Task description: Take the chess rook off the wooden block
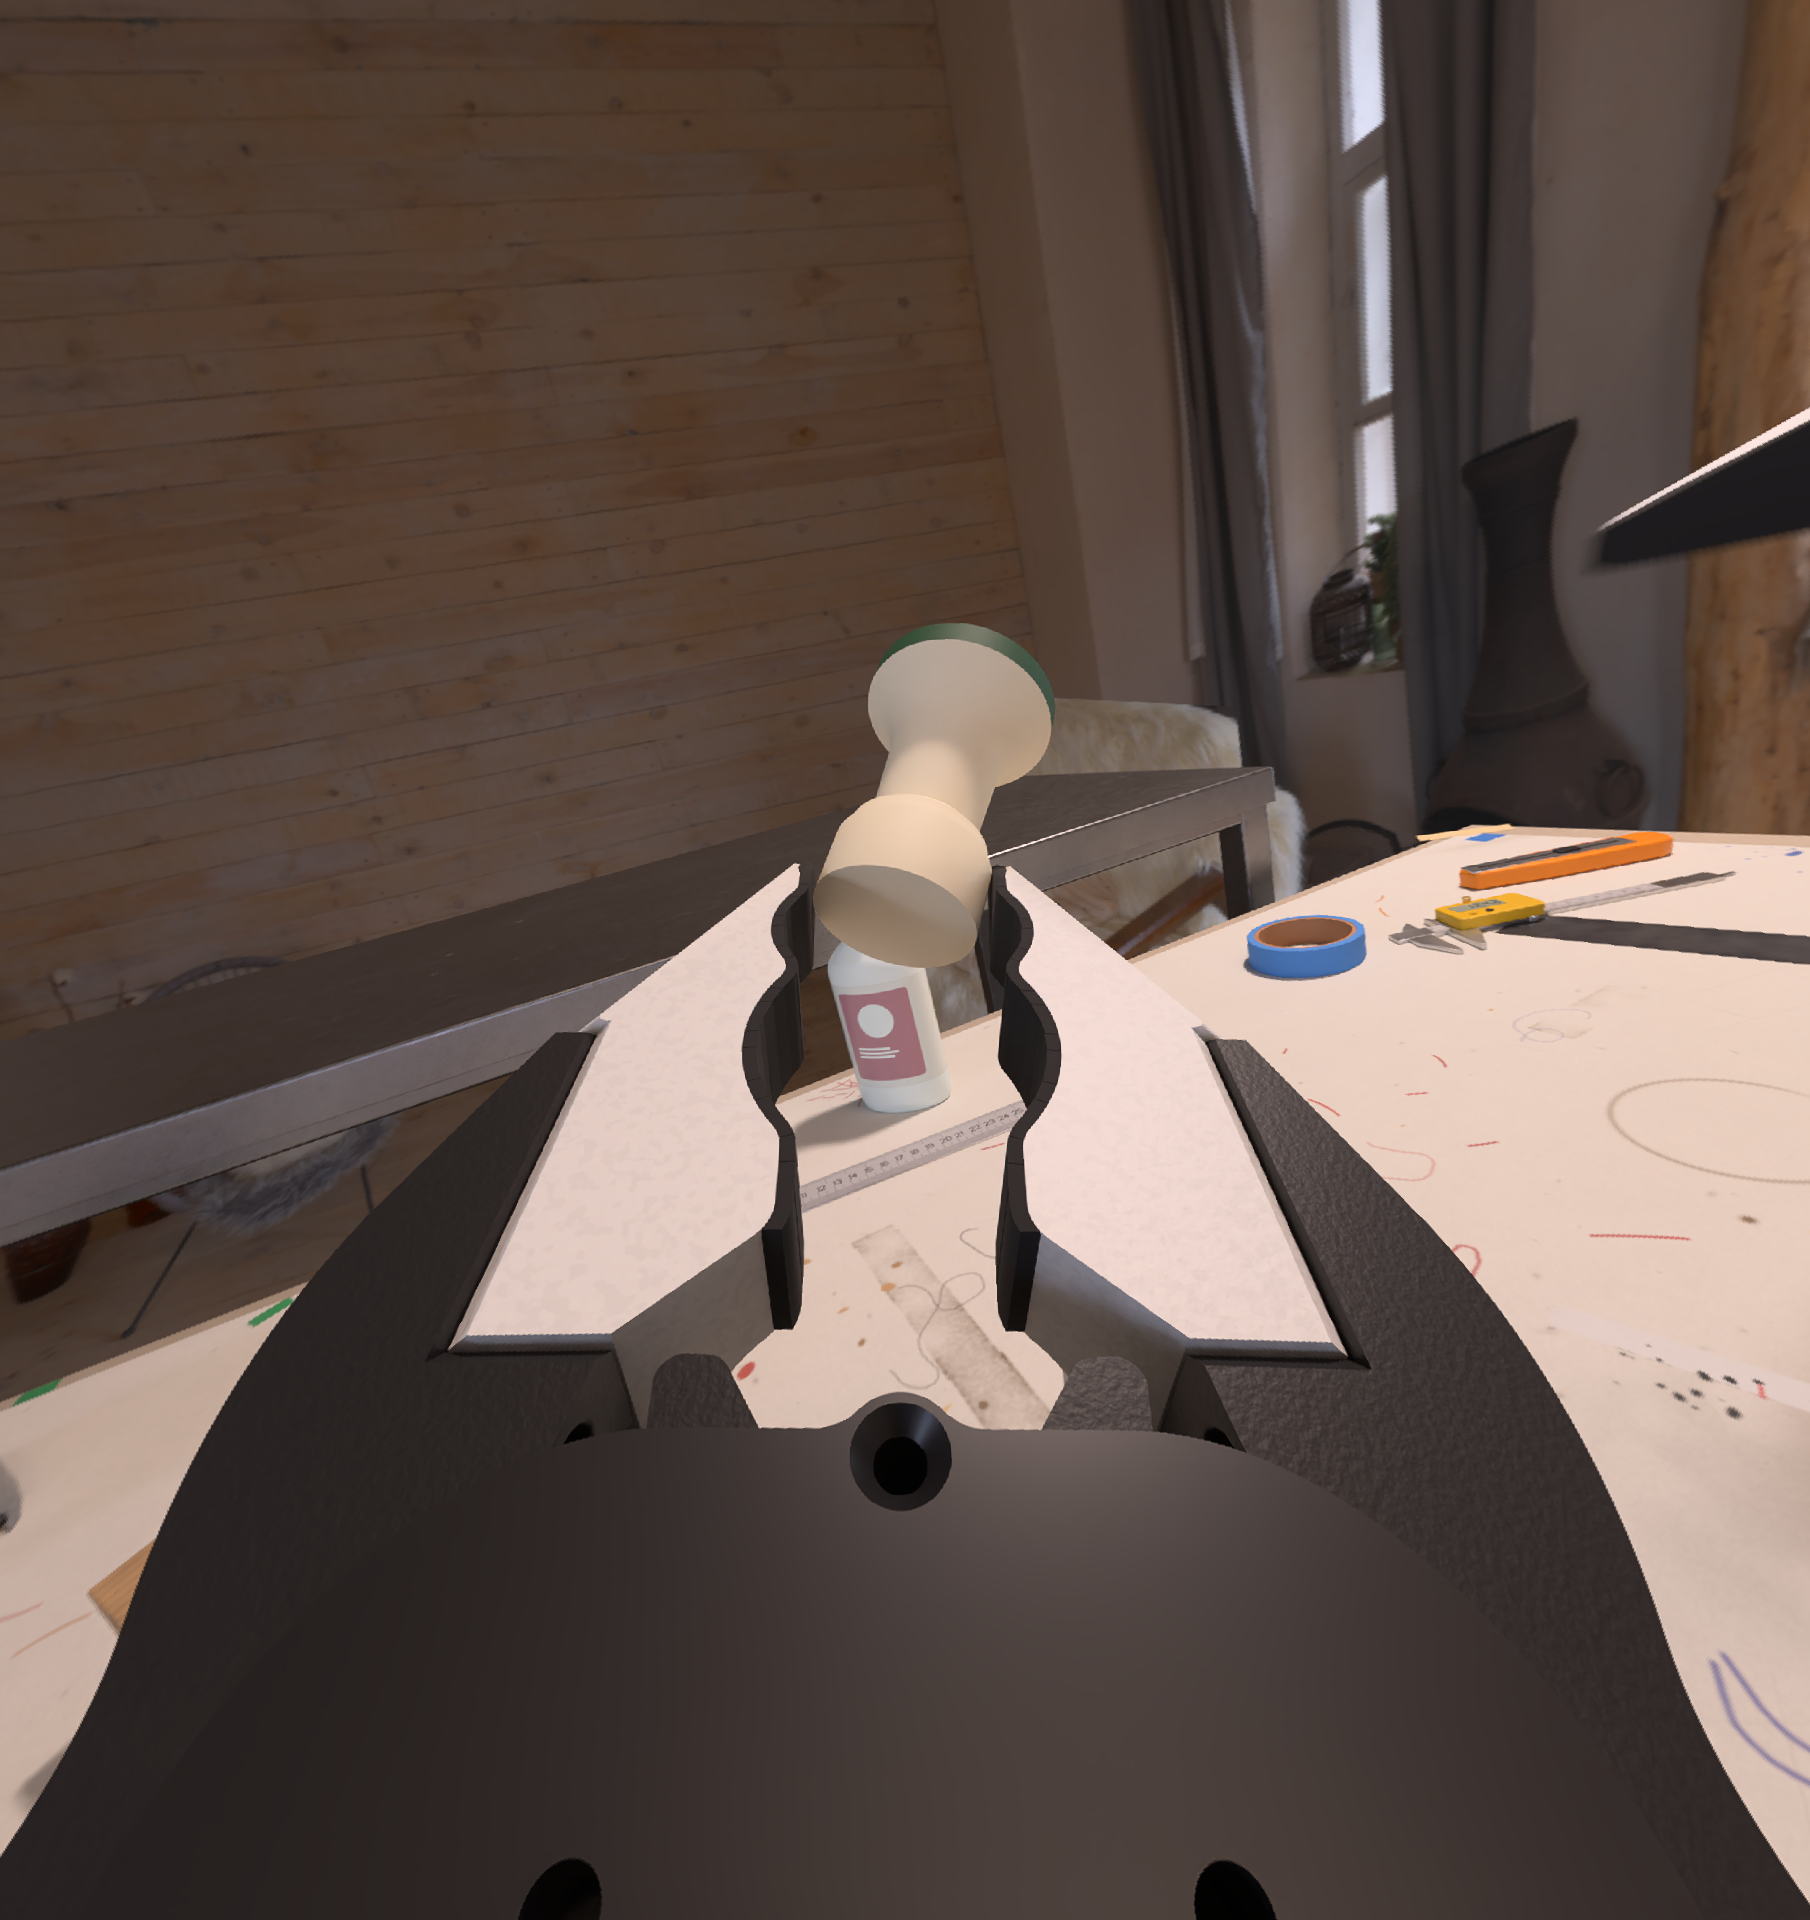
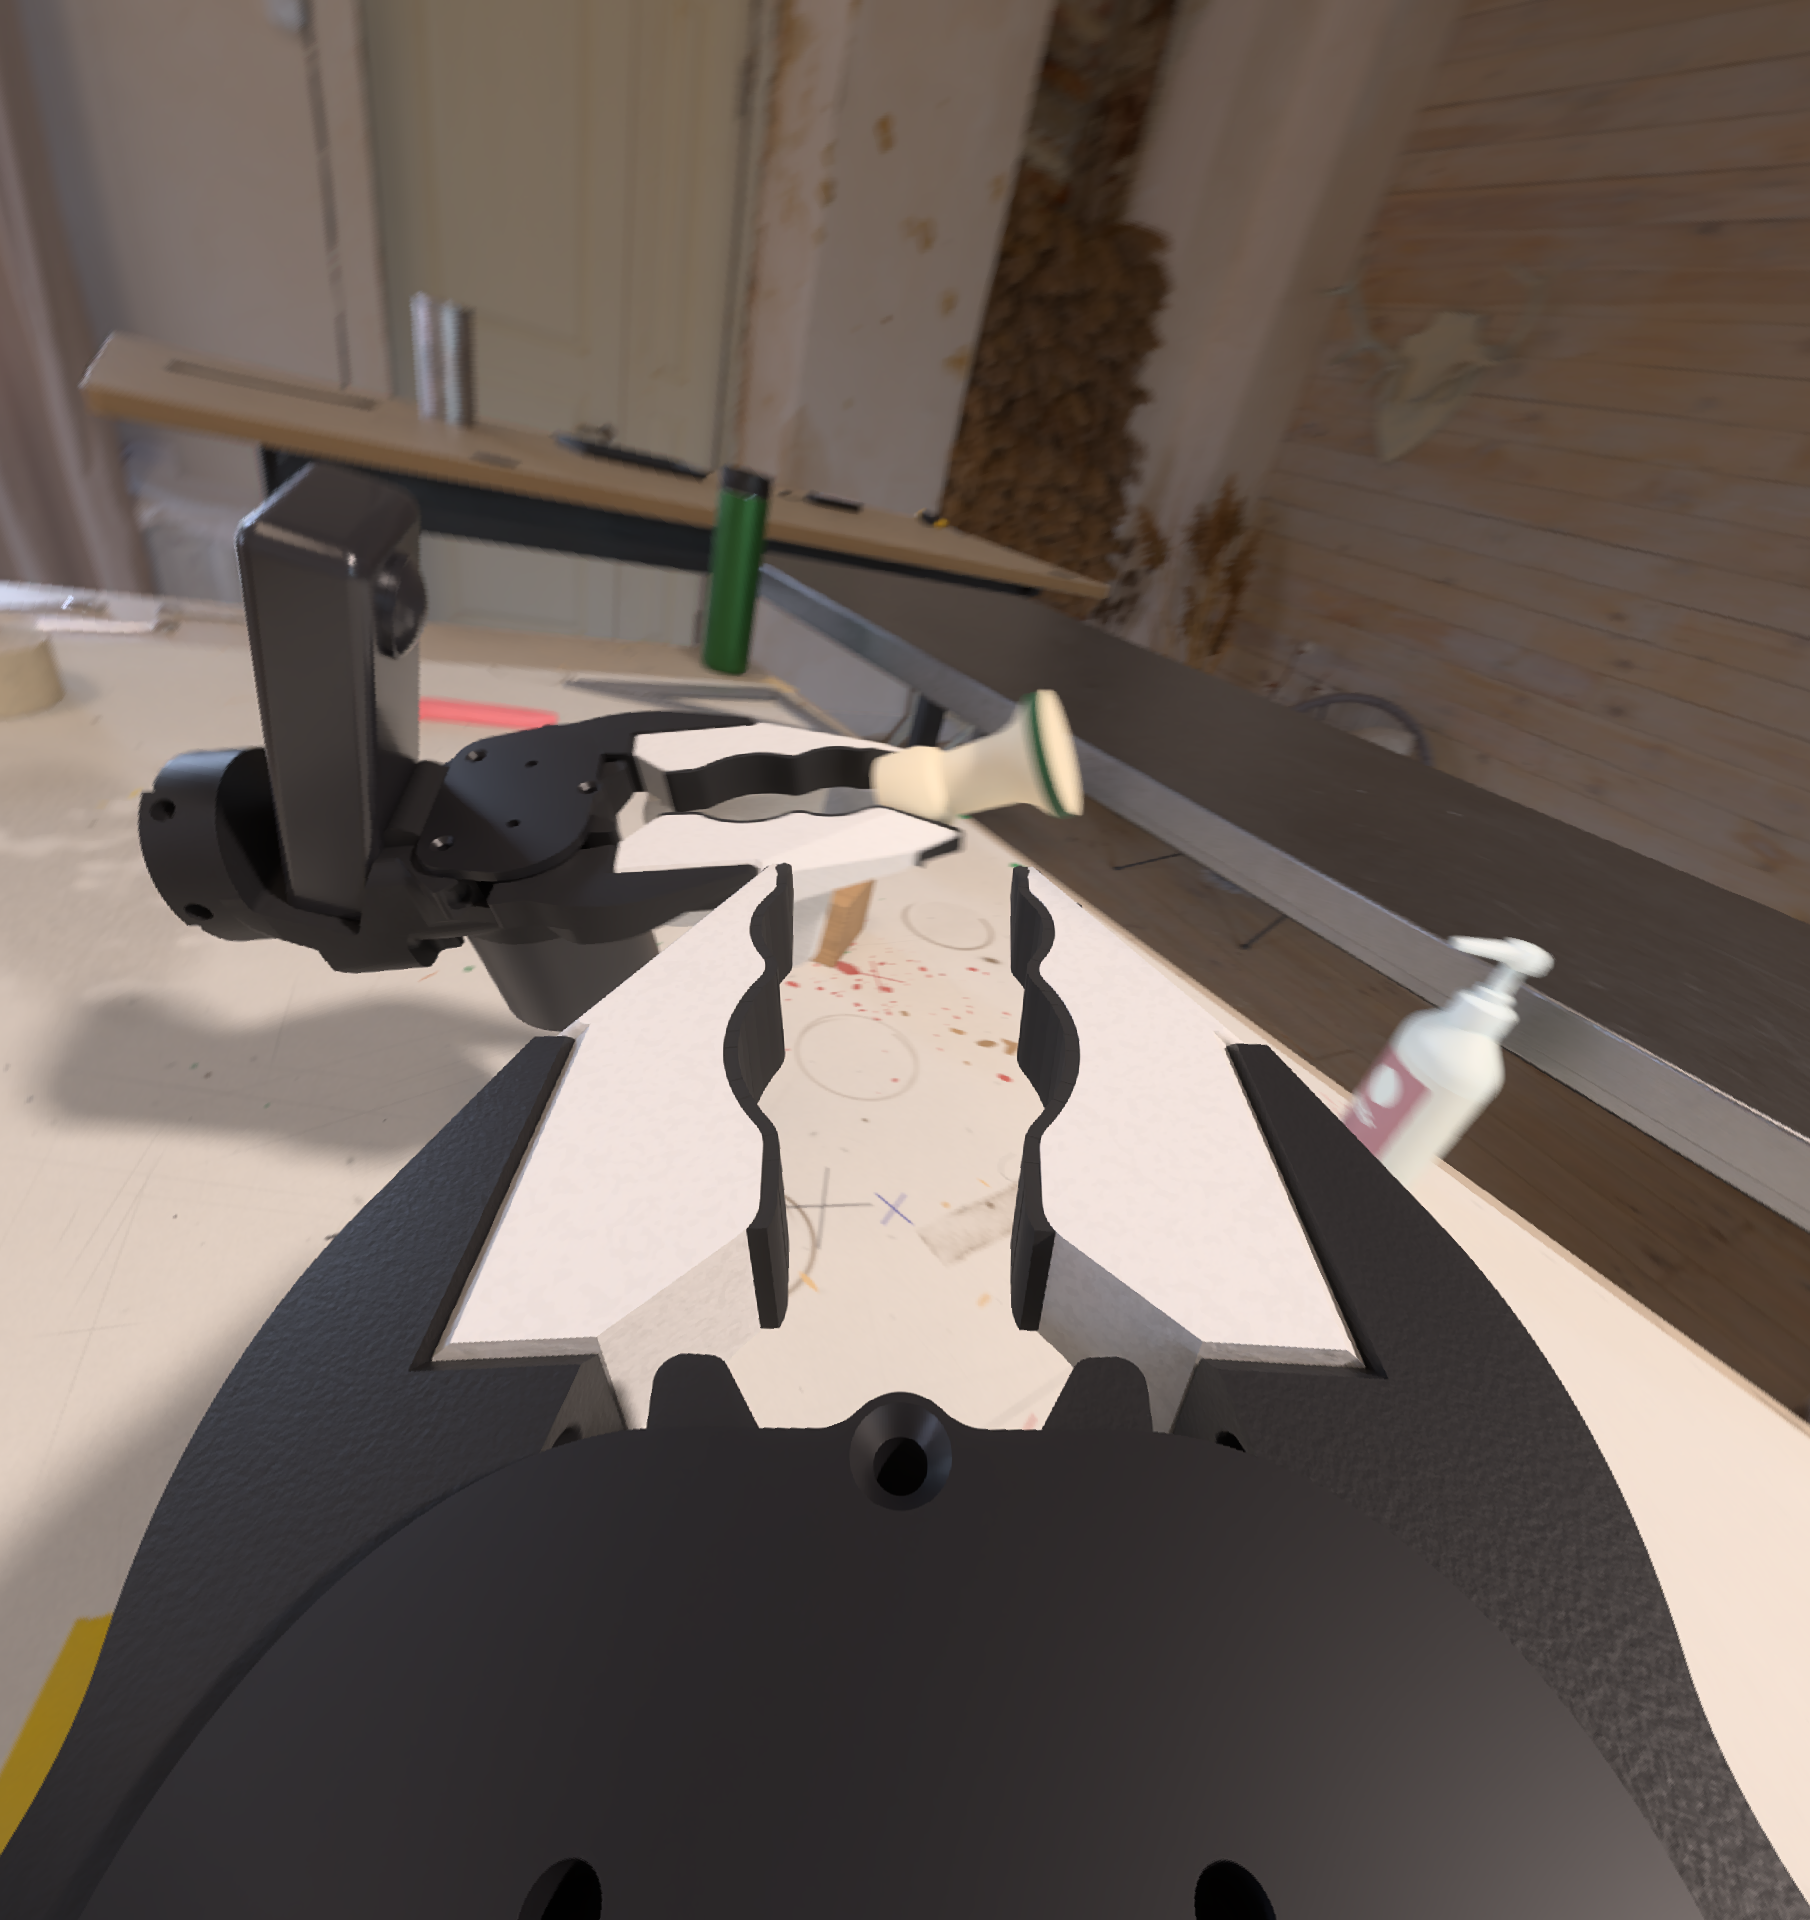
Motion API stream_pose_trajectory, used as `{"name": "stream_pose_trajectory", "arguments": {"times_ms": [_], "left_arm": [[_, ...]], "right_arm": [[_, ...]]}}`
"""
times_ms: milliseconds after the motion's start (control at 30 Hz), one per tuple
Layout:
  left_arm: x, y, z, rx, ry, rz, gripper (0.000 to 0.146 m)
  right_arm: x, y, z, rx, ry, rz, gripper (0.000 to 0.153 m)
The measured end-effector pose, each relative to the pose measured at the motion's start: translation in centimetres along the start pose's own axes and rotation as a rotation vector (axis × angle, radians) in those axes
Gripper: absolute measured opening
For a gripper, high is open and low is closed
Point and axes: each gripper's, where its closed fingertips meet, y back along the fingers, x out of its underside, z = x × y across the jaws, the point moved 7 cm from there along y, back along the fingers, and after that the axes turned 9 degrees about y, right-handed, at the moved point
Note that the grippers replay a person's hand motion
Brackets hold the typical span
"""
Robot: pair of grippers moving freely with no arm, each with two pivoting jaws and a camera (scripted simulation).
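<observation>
My left gripper (image 1: 896,883) is shut on the chess rook (image 1: 932,800), a cream piece with a green felt base. It grips the rook's top end between its fingertips, and the base points up and away, tilted. In the right wrist view the left gripper (image 2: 906,805) holds the rook (image 2: 974,769) in the air, clear of the wooden block (image 2: 847,920). The block stands on the table below and is partly hidden behind fingers. My right gripper (image 2: 901,883) is open and empty, just short of the block.
A white pump bottle with a pink label (image 1: 885,1029) stands near the table's far edge beside a steel ruler (image 1: 911,1153). A blue tape roll (image 1: 1306,945), a yellow caliper (image 1: 1483,914) and an orange knife (image 1: 1566,860) lie to the right. A green bottle (image 2: 732,571) stands farther off.
</observation>
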Motion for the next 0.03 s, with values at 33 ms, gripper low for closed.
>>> {"name": "stream_pose_trajectory", "arguments": {"times_ms": [33], "left_arm": [[-0.05, 0.17, -0.07, -0.011, 0.000, 0.002, 0.033]], "right_arm": [[0.09, -1.52, 0.83, -0.035, 0.021, 0.010, 0.042]]}}
